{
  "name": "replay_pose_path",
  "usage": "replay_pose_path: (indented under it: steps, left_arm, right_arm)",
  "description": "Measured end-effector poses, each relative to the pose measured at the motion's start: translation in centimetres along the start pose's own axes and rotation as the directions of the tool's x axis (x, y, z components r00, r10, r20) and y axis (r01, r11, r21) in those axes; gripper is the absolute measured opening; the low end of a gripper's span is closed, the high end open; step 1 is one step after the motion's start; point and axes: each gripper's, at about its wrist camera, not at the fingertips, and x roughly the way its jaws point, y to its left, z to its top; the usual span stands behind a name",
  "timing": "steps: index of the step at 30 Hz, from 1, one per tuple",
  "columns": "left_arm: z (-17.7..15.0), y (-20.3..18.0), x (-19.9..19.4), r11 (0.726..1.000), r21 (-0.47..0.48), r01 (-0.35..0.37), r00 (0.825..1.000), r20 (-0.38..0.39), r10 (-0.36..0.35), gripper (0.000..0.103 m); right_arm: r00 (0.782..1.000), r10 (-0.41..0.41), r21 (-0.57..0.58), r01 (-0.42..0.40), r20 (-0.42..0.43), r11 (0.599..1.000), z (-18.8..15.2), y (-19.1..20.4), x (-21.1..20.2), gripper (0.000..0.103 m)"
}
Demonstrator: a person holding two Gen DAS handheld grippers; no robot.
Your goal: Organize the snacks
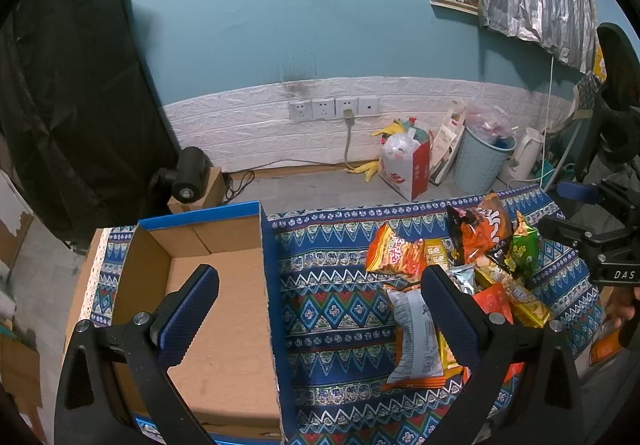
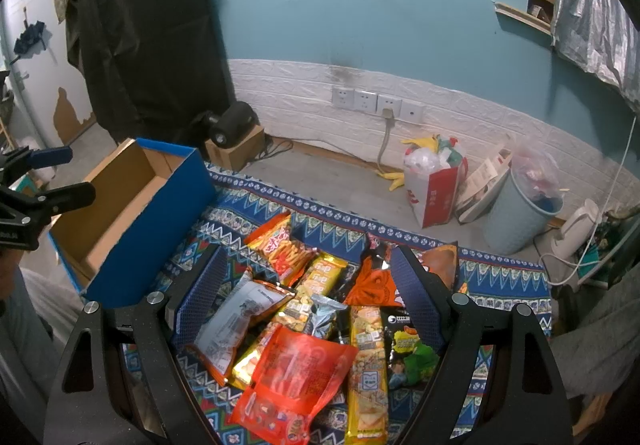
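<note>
One black gripper frame (image 1: 616, 265) reads "DAS" beside snack packets (image 1: 460, 265)

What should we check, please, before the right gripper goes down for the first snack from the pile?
1. Right gripper open: ok, jaws wide apart over the pile.
2. Right gripper empty: ok, nothing between its fingers.
3. Box ready to receive: ok, top open, cardboard floor bare where seen.
4. Left gripper clear of the pick: ok, open and empty, straddling the box's right wall.
5. A single pack free to grasp: not ok, packs overlap; the red pack lies on top nearest.
6. Cloth flat between pile and box: ok.
</note>
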Motion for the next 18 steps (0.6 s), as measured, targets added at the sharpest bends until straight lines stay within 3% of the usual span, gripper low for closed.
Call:
replay_pose_path:
  steps: [18]
  left_arm:
    - [-0.02, -0.15, 0.29, 1.000, 0.006, 0.002, 1.000, -0.010, -0.002, 0.102]
  right_arm:
    - [1.000, 0.000, -0.001, 0.000, 0.002, 1.000, 0.05, 0.05, -0.05, 0.083]
